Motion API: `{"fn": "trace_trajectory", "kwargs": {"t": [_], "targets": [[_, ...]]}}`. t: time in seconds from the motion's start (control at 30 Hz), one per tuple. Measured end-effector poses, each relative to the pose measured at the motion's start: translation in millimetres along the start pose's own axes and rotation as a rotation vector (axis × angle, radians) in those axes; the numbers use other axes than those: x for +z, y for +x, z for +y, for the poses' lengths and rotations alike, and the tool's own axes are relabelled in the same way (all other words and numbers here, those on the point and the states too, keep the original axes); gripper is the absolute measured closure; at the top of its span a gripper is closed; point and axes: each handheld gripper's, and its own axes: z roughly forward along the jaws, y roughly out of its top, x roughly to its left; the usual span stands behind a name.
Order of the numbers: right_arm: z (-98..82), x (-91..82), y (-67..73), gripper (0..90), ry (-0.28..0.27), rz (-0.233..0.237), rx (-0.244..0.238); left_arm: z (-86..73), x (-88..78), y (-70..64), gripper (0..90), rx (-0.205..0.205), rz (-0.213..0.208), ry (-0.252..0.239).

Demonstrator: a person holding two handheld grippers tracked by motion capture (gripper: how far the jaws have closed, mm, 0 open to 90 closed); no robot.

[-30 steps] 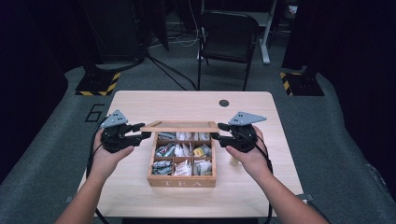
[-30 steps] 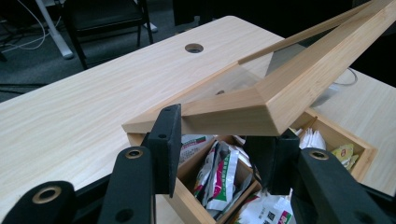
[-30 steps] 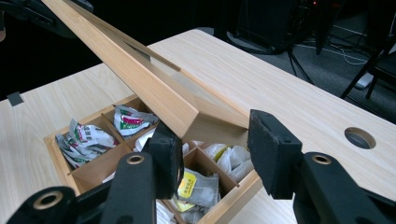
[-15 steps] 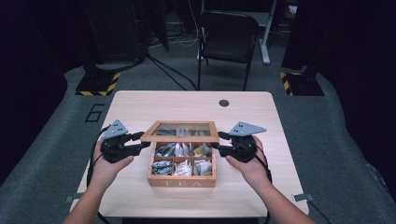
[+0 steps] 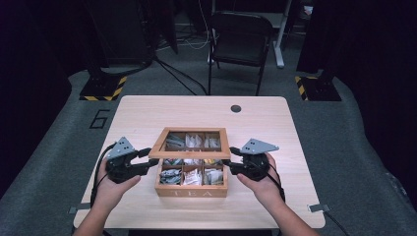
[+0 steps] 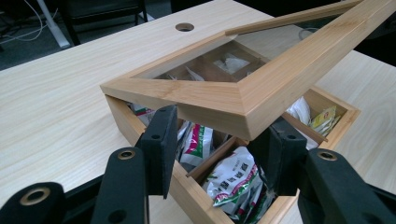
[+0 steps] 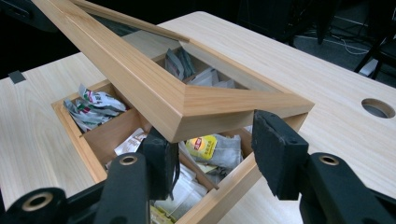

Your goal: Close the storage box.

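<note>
a person seated at a pale wooden worktop (image 5: 147, 118) holds a black two-jaw gripper in each hand at either side of an open light wooden tea box (image 5: 192, 189), its front wall marked "tea". the box sits near the middle of the worktop, toward the person's edge, and its compartments hold paper tea sachets (image 6: 233, 179) in white, green, yellow and grey. its hinged, wood-framed lid with a clear pane (image 5: 191, 142) is tilted partway down over the box, the front edge raised clear of the walls, as seen from above.

the left gripper (image 5: 147, 158) is at the lid's left front corner; in the left gripper view its fingers (image 6: 161, 140) straddle that corner from below, one finger on each side, and its jaws have just been opening. whether the pads press on the wood cannot be told. the right gripper (image 5: 230, 160) meets the right front corner in the same way; in the right gripper view its fingers (image 7: 275, 149) stand apart around the corner, with a gap showing at the right-hand finger, so the grasp looks released.

a small round hole (image 5: 236, 108) marks the worktop's far side. a dark chair (image 5: 241, 44) stands on the grey floor beyond.
</note>
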Motion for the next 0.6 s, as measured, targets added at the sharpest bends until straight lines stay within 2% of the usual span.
{"fn": "trace_trajectory", "kwargs": {"t": [0.47,0.6], "targets": [[-18.9,2.5,5.9,51.0,0.05,0.036,0.072,-20.4,3.0,-6.1,51.5,-0.013,-0.012,0.022],[-24.3,1.7,7.8,51.1,0.047,0.051,0.084,-26.5,4.4,-7.1,51.5,-0.024,-0.019,0.026]]}}
